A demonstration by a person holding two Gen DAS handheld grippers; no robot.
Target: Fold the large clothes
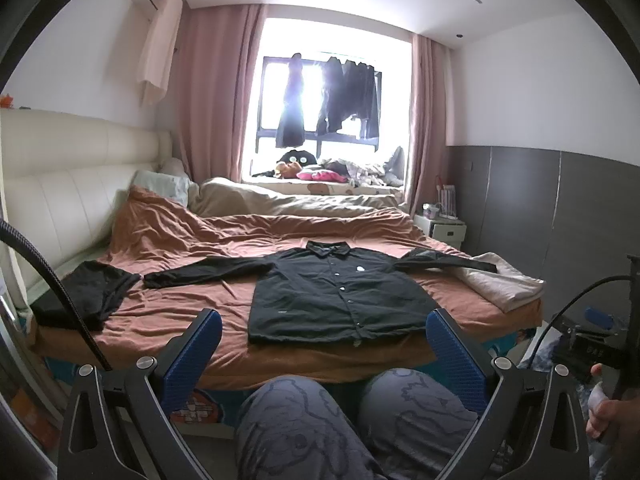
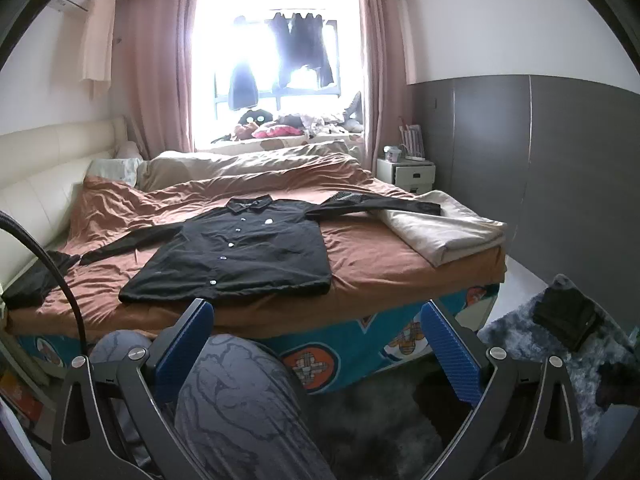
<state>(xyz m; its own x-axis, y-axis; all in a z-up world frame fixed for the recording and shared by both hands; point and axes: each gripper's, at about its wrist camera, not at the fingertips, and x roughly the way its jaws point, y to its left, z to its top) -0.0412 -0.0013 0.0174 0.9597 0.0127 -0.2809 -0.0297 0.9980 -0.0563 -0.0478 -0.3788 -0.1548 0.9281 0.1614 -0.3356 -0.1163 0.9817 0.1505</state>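
Shirt-folding has not begun: both grippers, left (image 1: pixel 322 344) and right (image 2: pixel 316 338), hold their jaws wide apart and empty above the knees. Black shirt (image 1: pixel 340 296) lies flat, sleeves spread, on the bed (image 1: pixel 192 304). Its right sleeve drapes onto a folded blanket (image 2: pixel 444 228), so pulling could drag both.

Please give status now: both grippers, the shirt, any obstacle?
Left gripper open, empty; right gripper open, empty. Black shirt flat on the bed, sleeves spread, unfolded. One sleeve tip lies on a folded beige blanket.
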